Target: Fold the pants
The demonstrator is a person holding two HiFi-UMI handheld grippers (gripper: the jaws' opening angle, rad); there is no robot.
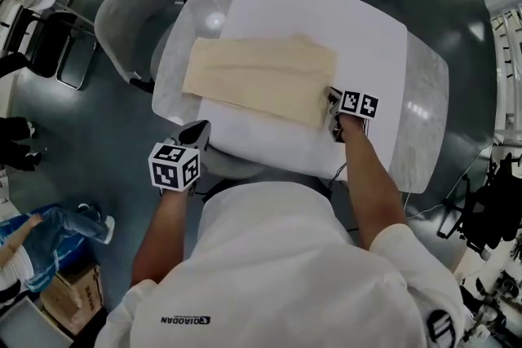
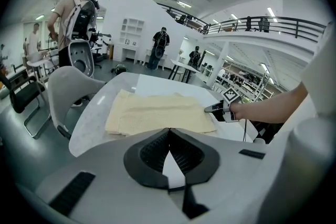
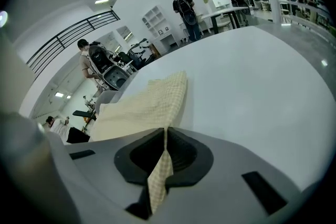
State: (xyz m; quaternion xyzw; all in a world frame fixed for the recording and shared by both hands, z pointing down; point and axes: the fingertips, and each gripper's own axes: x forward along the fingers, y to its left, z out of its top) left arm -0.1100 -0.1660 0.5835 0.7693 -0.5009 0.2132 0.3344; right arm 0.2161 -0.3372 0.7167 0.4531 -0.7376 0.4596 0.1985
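**Pants, cream: part-folded, one edge pinched**

Item: pants, pale cream with a fine checked weave. They lie flat as a broad panel, apparently already doubled, at frame centre on the white table.
Right gripper: clamped on the panel's right-hand edge.
Left gripper: closed and empty, lower left, clear of the cloth.
Judged: a crosswise fold is outstanding.

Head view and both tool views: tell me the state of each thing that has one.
pants: folded over, flat on the table, right edge pinched.
right tool: shut on the pants' edge.
left tool: shut, empty, clear of the pants.
chair: empty, beside the table.
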